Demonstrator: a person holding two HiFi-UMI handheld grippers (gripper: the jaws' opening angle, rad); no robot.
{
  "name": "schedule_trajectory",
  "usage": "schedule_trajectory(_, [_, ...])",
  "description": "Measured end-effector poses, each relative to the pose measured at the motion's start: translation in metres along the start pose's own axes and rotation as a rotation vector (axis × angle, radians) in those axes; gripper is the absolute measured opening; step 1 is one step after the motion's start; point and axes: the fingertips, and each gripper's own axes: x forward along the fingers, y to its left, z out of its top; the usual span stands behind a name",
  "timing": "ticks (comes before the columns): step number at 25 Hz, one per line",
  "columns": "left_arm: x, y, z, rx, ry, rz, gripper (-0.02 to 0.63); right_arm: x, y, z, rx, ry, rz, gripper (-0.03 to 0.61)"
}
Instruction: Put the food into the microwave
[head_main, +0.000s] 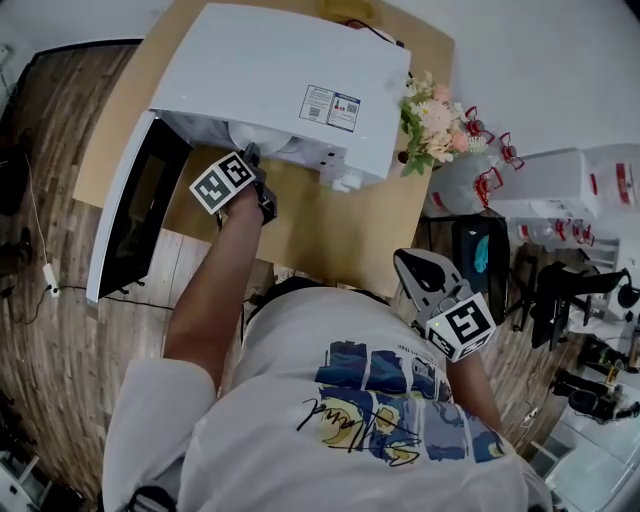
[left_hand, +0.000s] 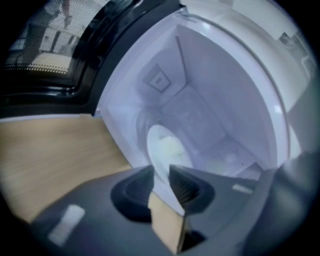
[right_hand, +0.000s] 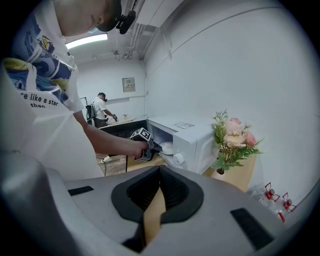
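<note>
Wooden table bears a microwave; the shirt reads "like a star".

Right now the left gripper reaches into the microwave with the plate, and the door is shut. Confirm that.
Not shut: the head view shows the door standing open. The left gripper does reach into the microwave with the plate.
</note>
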Motion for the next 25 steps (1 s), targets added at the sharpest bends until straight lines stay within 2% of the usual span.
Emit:
schedule_trajectory(4, [-0.001, 0.005, -0.002, 0.057, 0.004, -0.001, 0.126, -0.001, 0.004, -0.001, -0.006, 0.002, -0.003, 0.006])
schedule_trajectory(15, [-0.014, 0.012, 0.0, 0.105, -0.016, -0.002, 0.166, -0.003, 0.013, -0.003, -0.006, -0.01, -0.027, 0.008])
schedule_trajectory(25, [-0.063, 0.008, -0.009, 0.223, -0.06, -0.04, 0.189, -0.013, 0.017, -0.002, -0.003, -0.059, -0.056, 0.006])
